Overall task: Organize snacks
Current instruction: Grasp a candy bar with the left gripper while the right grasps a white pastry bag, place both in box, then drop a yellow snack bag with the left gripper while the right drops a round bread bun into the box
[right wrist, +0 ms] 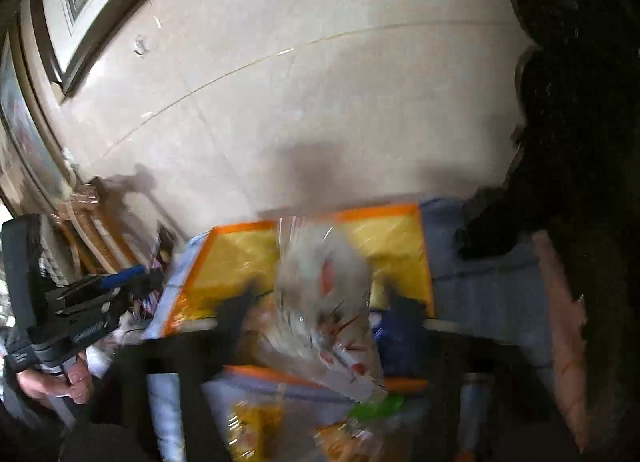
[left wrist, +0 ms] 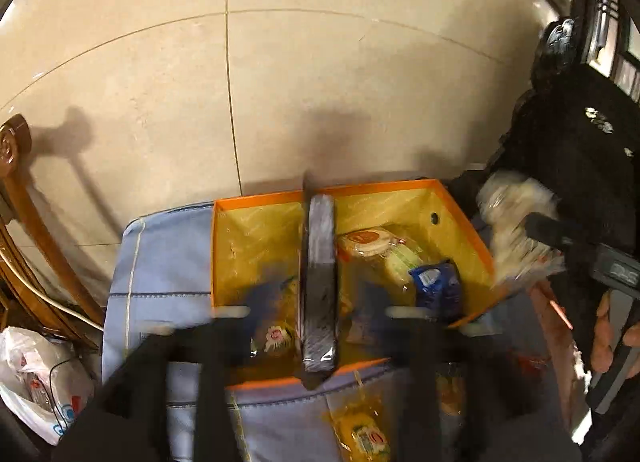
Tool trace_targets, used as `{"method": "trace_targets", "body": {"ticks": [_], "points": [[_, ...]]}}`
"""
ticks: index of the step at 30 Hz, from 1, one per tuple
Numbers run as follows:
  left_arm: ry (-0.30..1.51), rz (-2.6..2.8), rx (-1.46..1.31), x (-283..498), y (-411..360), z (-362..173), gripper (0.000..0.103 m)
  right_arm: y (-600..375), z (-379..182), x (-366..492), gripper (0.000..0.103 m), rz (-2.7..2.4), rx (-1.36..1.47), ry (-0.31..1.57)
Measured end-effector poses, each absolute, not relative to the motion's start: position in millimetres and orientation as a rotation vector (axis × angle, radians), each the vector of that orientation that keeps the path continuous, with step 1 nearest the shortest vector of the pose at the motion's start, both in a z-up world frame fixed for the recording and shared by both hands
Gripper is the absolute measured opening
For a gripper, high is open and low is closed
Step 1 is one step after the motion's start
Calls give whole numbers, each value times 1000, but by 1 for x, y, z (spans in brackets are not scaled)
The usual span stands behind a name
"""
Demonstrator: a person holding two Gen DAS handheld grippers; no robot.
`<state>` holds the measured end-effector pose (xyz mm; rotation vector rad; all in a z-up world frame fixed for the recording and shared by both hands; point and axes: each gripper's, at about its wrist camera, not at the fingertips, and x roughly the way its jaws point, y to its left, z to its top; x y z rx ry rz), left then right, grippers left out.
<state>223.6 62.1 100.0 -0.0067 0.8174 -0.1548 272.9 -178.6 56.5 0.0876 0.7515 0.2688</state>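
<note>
In the left wrist view, the left gripper (left wrist: 316, 312) stands with jaws wide and nothing between them, above the orange box (left wrist: 464, 218). The box lies on a blue cloth (left wrist: 160, 262), and a dark divider (left wrist: 318, 286) splits it so the snacks can be sorted: a blue packet (left wrist: 434, 282) and a round cake pack (left wrist: 368, 244) are in the right compartment.

In the right wrist view, the right gripper (right wrist: 320, 314) also has wide jaws. A clear white snack bag (right wrist: 324, 302) sits between them over the box, probably already released, but blur hides any contact
</note>
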Motion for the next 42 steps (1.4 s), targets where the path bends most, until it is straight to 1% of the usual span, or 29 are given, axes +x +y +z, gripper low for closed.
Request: {"method": "trace_targets", "body": {"ticks": [2, 3, 5, 7, 9, 10, 13, 17, 19, 20, 21, 22, 23, 24, 25, 26, 28, 30, 33, 36, 42], "points": [[807, -58, -30, 226, 63, 87, 99, -180, 53, 273, 99, 214, 48, 763], [823, -61, -44, 225, 64, 79, 99, -183, 49, 269, 99, 225, 46, 775], [900, -99, -64, 215, 66, 52, 99, -191, 32, 251, 99, 235, 79, 822], [970, -86, -49, 198, 65, 21, 99, -198, 4, 233, 99, 188, 77, 921], [1022, -91, -24, 177, 62, -9, 99, -198, -19, 218, 99, 154, 67, 982], [1051, -86, -19, 168, 59, -23, 99, -197, -39, 206, 99, 137, 68, 1043], [1102, -110, -23, 144, 51, -61, 99, -189, -79, 195, 99, 138, 83, 1136], [1199, -99, -39, 140, 38, -110, 99, -171, -107, 196, 99, 91, -54, 1151], [1166, -146, -144, 144, 38, -125, 99, -165, -123, 198, 99, 25, -168, 1134], [1162, -136, -186, 148, 39, -133, 99, -166, -132, 199, 98, 32, -158, 1144], [1165, -134, -235, 149, 40, -139, 99, -174, -136, 197, 86, 44, -58, 1152], [1143, -117, -278, 148, 41, -142, 97, -182, -138, 195, 78, 56, 51, 1155], [1133, -120, -282, 146, 39, -143, 85, -190, -139, 192, 75, 52, 150, 1159], [1129, -144, -278, 145, 35, -143, 58, -194, -138, 189, 74, 56, 190, 1162], [1133, -235, -315, 144, 31, -142, 40, -193, -136, 185, 74, 62, 180, 1166], [1153, -274, -330, 143, 26, -143, 40, -191, -133, 180, 74, 66, 176, 1161], [1168, -302, -274, 141, 14, -142, 40, -190, -121, 169, 74, 91, 207, 1145], [1134, -307, -245, 138, 9, -136, 40, -193, -105, 159, 74, 99, 229, 1109], [1094, -341, -283, 138, 11, -120, 39, -196, -84, 151, 74, 104, 200, 1075], [1049, -367, -319, 135, 19, -102, 39, -205, -61, 144, 74, 133, 254, 1033], [876, -430, -314, 126, 22, -33, 39, -210, -14, 150, 74, 163, 261, 900]]}}
